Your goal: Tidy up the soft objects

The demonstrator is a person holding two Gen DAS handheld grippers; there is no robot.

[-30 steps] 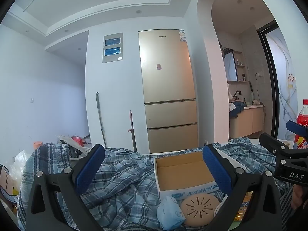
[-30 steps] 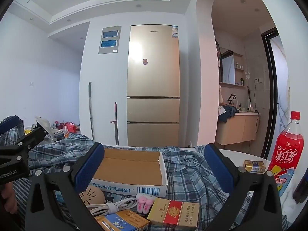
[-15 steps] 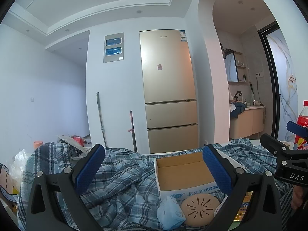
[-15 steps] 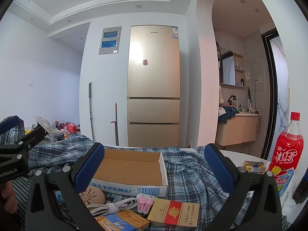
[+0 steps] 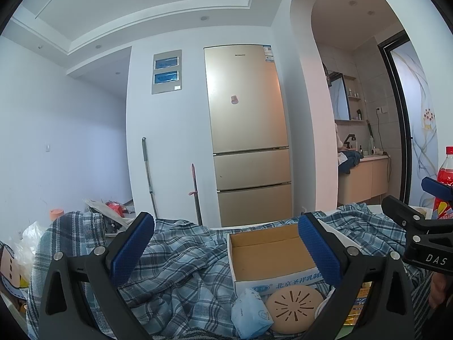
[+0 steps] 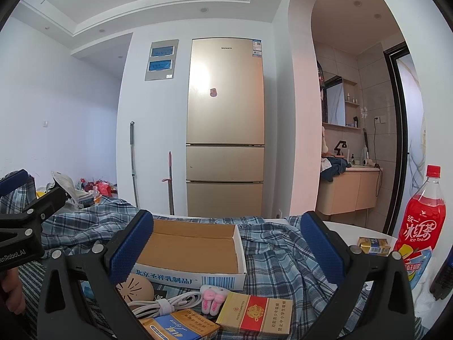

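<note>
An empty open cardboard box [image 5: 269, 252] [image 6: 192, 249] sits on a crumpled blue plaid cloth [image 5: 175, 272] [image 6: 277, 255]. In front of it lie a pale blue soft pack [image 5: 250, 316], a round tan perforated object [image 5: 294, 304] [image 6: 136, 287], a small pink plush toy [image 6: 213, 301] and a coiled white cable [image 6: 167, 306]. My left gripper [image 5: 226, 252] is open and empty, raised above the cloth left of the box. My right gripper [image 6: 226, 249] is open and empty, raised in front of the box. Each gripper shows at the edge of the other's view.
Cigarette packs [image 6: 254, 313] [image 6: 181, 325] lie at the front, a yellow pack [image 6: 373, 245] at the right. A red iced-tea bottle [image 6: 421, 221] stands far right on the white table [image 6: 351, 229]. A gold fridge [image 6: 225, 127] stands behind; clutter [image 5: 110, 212] lies on the floor left.
</note>
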